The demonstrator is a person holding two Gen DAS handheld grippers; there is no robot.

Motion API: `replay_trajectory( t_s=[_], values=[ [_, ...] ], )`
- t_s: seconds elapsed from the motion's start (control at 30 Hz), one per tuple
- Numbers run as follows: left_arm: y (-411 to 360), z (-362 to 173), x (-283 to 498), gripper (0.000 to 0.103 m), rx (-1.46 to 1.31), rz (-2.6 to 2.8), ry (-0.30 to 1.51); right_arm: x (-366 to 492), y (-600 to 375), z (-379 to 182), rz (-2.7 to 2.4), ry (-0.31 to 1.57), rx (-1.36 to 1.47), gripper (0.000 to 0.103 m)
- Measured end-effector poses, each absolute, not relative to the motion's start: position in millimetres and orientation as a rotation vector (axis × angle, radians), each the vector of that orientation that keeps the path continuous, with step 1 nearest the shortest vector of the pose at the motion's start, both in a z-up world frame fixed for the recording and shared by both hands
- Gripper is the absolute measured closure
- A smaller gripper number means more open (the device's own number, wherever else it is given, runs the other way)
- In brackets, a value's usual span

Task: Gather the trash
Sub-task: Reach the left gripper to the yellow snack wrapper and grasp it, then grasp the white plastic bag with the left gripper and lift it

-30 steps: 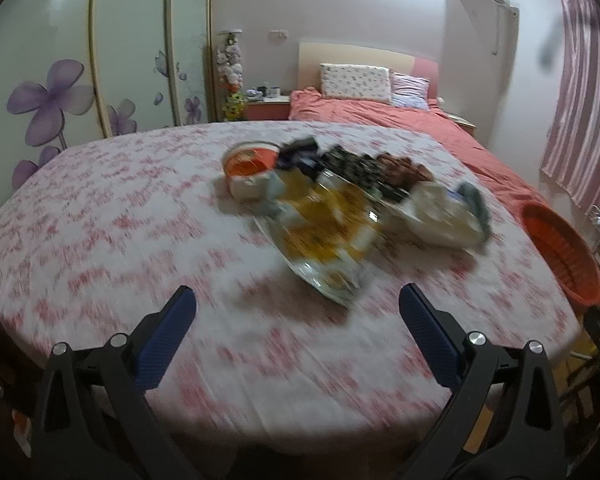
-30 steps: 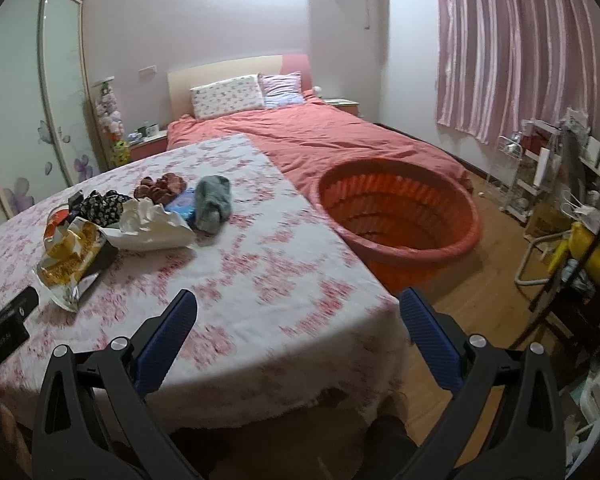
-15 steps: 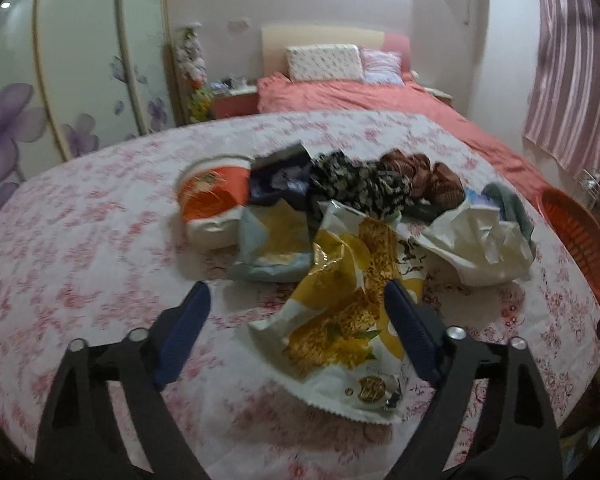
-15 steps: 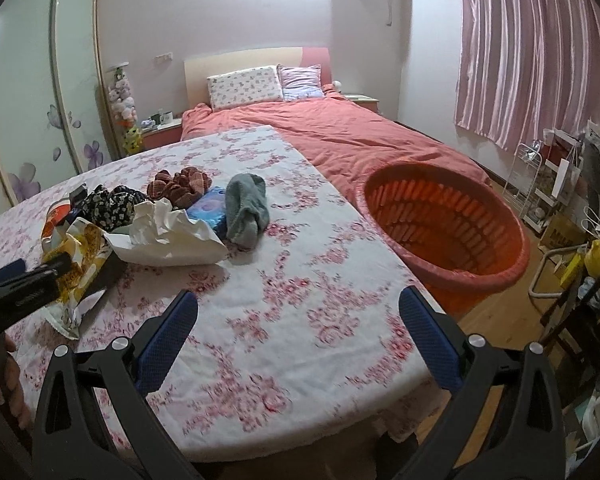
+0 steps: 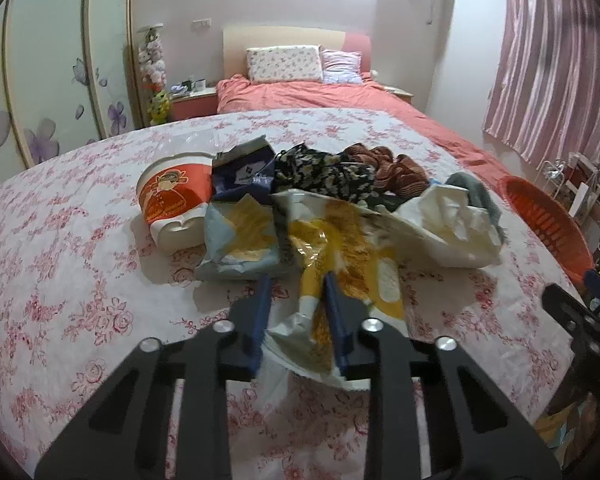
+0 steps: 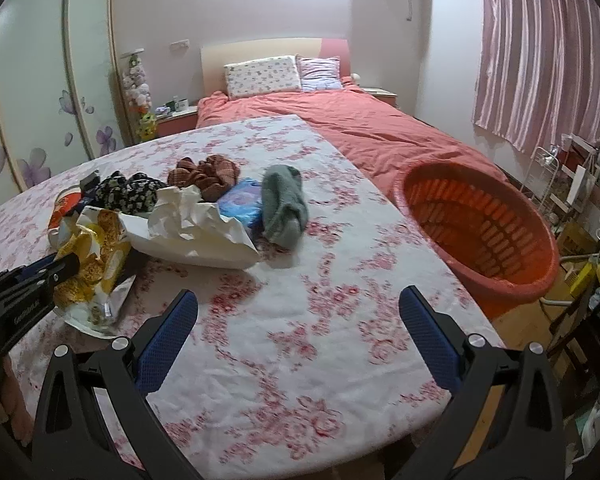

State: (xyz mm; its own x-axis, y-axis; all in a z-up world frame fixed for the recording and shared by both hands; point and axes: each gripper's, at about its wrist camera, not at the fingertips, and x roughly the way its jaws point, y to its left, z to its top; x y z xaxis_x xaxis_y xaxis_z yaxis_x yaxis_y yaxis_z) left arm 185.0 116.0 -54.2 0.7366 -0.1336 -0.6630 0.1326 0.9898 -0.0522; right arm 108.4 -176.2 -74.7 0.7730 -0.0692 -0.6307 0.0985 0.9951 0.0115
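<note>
A pile of trash and clothes lies on the floral tablecloth (image 5: 80, 280). My left gripper (image 5: 297, 280) is closing its jaws on the near end of a yellow snack wrapper (image 5: 340, 248), and the pads pinch it. The right wrist view shows that gripper (image 6: 28, 284) at the wrapper (image 6: 96, 252). Beside it are an orange noodle cup (image 5: 172, 196), a pale blue and yellow packet (image 5: 240, 236), a dark blue packet (image 5: 244, 172) and crumpled white paper (image 5: 448, 224). My right gripper (image 6: 299, 298) hangs open over bare cloth, holding nothing.
An orange laundry basket (image 6: 480, 224) stands on the floor off the table's right edge. A grey sock (image 6: 284, 204), a blue packet (image 6: 240, 202), floral fabric (image 5: 324, 172) and brown fabric (image 5: 392, 164) lie in the pile. A red bed (image 6: 360, 120) is behind.
My left gripper came forward and down to the pile, and its jaws went from wide open to narrow around the yellow wrapper. The right gripper shifted a little across the table, still open.
</note>
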Motion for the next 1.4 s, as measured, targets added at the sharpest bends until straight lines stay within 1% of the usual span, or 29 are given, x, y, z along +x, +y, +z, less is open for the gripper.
replay_trajectory(
  t_s=[0.03, 0.3, 0.43, 0.5, 0.57, 0.63, 0.7, 0.83, 0.93, 0.97, 1.0, 1.03, 1.07, 1.1, 1.13, 1.3, 1.4],
  values=[
    [116.9, -52.6, 181.9, 0.085, -0.008, -0.157, 0.720, 109.9, -174.6, -74.3, -0.086, 0.681, 0.044, 0.003],
    [124.2, -33.1, 162.9, 0.086, -0.033, -0.171, 0.668, 125.6, -161.7, -69.6, -0.029, 0.673, 0.050, 0.005],
    [130.8, -12.5, 150.8, 0.087, -0.051, -0.174, 0.621, 141.7, -155.1, -67.2, 0.016, 0.679, 0.081, 0.011],
    [133.3, -3.9, 147.1, 0.087, -0.057, -0.171, 0.603, 147.6, -151.5, -66.7, 0.034, 0.685, 0.090, 0.017],
    [137.0, 6.6, 144.8, 0.088, -0.065, -0.161, 0.581, 153.7, -146.1, -66.0, 0.056, 0.687, 0.094, 0.021],
    [139.9, 14.0, 144.2, 0.096, -0.065, -0.146, 0.562, 160.5, -138.9, -65.8, 0.081, 0.687, 0.087, 0.024],
    [142.9, 18.5, 144.8, 0.099, -0.065, -0.133, 0.546, 164.5, -133.9, -67.2, 0.103, 0.693, 0.086, 0.024],
    [147.1, 11.4, 151.0, 0.099, -0.061, -0.110, 0.553, 170.5, -126.2, -74.1, 0.101, 0.726, 0.071, 0.024],
    [159.3, -3.9, 155.7, 0.099, -0.097, -0.097, 0.612, 167.5, -126.2, -77.4, 0.104, 0.732, 0.071, 0.024],
    [162.3, -7.1, 155.3, 0.098, -0.109, -0.095, 0.625, 165.8, -126.1, -77.9, 0.102, 0.729, 0.063, 0.024],
    [164.6, -9.1, 154.7, 0.093, -0.114, -0.091, 0.631, 165.0, -126.2, -78.7, 0.099, 0.727, 0.055, 0.024],
    [167.4, -11.3, 152.6, 0.083, -0.119, -0.092, 0.636, 164.3, -126.6, -78.8, 0.096, 0.726, 0.052, 0.024],
    [168.9, -12.5, 150.1, 0.076, -0.120, -0.090, 0.633, 163.8, -127.7, -78.9, 0.095, 0.726, 0.053, 0.024],
    [170.2, -12.4, 148.3, 0.061, -0.121, -0.088, 0.626, 163.4, -129.3, -78.8, 0.094, 0.727, 0.057, 0.024],
    [170.5, -11.4, 146.2, 0.054, -0.123, -0.093, 0.619, 163.7, -129.9, -79.3, 0.091, 0.730, 0.061, 0.024],
    [161.7, -16.3, 144.3, 0.049, -0.122, -0.142, 0.632, 160.4, -131.1, -82.4, 0.088, 0.739, 0.057, 0.024],
    [150.6, -19.2, 141.2, 0.049, -0.107, -0.180, 0.639, 157.5, -133.5, -84.2, 0.079, 0.737, 0.049, 0.024]
  ],
)
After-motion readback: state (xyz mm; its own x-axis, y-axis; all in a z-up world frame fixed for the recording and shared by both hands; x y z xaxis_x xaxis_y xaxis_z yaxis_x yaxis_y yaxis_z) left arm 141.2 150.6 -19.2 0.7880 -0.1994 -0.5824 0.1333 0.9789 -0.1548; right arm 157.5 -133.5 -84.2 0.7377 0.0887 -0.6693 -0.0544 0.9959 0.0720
